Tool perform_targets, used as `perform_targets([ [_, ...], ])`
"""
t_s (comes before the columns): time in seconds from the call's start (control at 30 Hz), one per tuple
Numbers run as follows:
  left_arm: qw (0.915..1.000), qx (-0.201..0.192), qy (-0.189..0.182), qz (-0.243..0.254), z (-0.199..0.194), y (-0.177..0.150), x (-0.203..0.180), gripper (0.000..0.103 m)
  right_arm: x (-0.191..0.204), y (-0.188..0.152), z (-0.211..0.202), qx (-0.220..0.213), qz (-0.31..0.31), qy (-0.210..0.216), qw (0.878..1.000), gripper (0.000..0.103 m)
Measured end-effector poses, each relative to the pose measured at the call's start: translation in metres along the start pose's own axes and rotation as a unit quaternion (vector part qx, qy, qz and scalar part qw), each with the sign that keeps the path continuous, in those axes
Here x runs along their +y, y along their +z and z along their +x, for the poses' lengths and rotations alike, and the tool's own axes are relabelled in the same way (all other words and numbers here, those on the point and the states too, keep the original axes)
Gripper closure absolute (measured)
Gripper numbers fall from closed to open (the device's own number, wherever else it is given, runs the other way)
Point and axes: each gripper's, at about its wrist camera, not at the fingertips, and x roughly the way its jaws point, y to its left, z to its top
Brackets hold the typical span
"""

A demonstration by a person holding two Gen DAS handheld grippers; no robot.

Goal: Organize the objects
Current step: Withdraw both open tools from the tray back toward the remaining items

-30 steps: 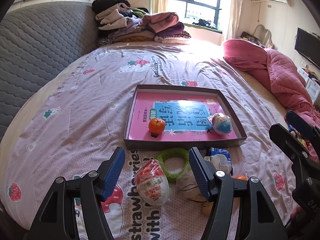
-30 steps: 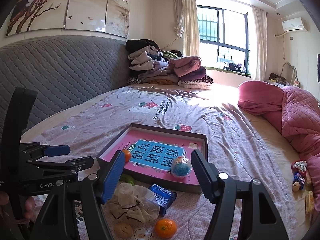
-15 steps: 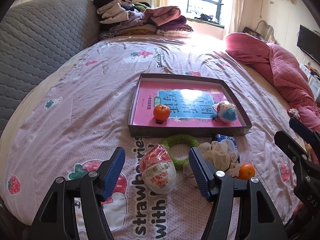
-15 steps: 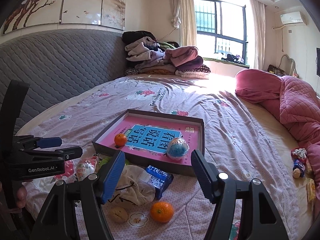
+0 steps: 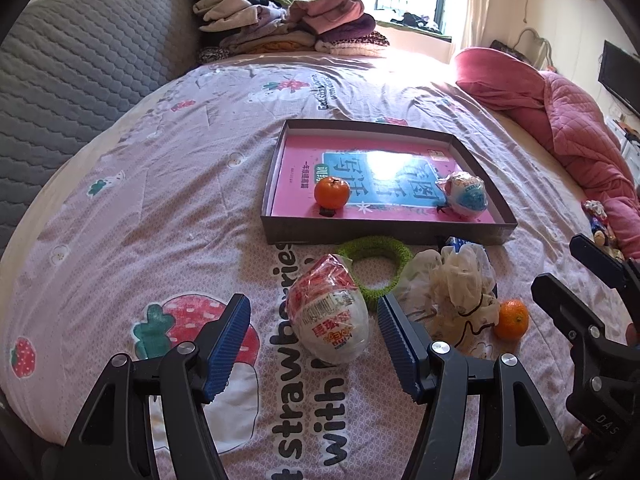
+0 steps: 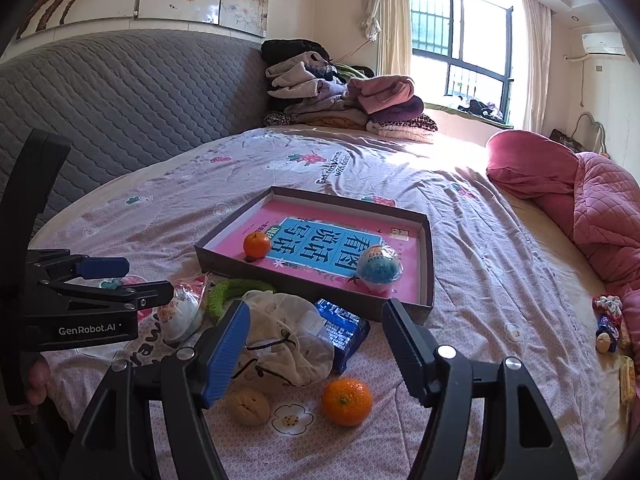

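Note:
A red-and-white wrapped egg [image 5: 330, 316] lies on the bedspread between the fingers of my open left gripper [image 5: 312, 308]; the pads stand clear of it. A dark shallow box [image 5: 384, 236] with a pink book in it holds an orange [image 5: 331, 192] and a blue wrapped egg [image 5: 466, 194]. In front of the box lie a green knitted ring [image 5: 376, 256], a white plastic bag [image 6: 288, 336], a blue packet [image 6: 344, 328], a second orange [image 6: 347, 402] and a beige round thing [image 6: 250, 406]. My right gripper [image 6: 316, 312] hangs open over the bag and holds nothing.
A pile of folded clothes [image 6: 340, 96] sits at the head of the bed by the grey quilted headboard [image 6: 120, 92]. A pink quilt [image 6: 580, 200] is bunched along the right side, with small wrapped toys [image 6: 608, 320] near it. The bedspread left of the box is bare.
Both grippers have sunk toward the bed and tipped downward. The red-and-white egg now lies further in between the left fingers, and the bag and orange are closer under the right gripper.

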Motion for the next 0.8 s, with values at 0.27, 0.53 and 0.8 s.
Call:
perform_targets([
  [0.27, 0.9999, 0.01, 0.0, 0.004, 0.004, -0.006, 0.0, 0.035, 0.004, -0.008, 0.005, 0.014, -0.006, 0.0, 1.0, 0.035],
  [0.53, 0.9997, 0.021, 0.0, 0.01, 0.01, -0.015, -0.002, 0.035, -0.002, -0.016, 0.007, 0.025, -0.002, -0.008, 1.0, 0.035],
  [0.8, 0.9996, 0.025, -0.002, 0.014, 0.011, -0.02, -0.004, 0.035, 0.007, -0.029, 0.007, 0.039, -0.01, 0.003, 0.999, 0.035],
])
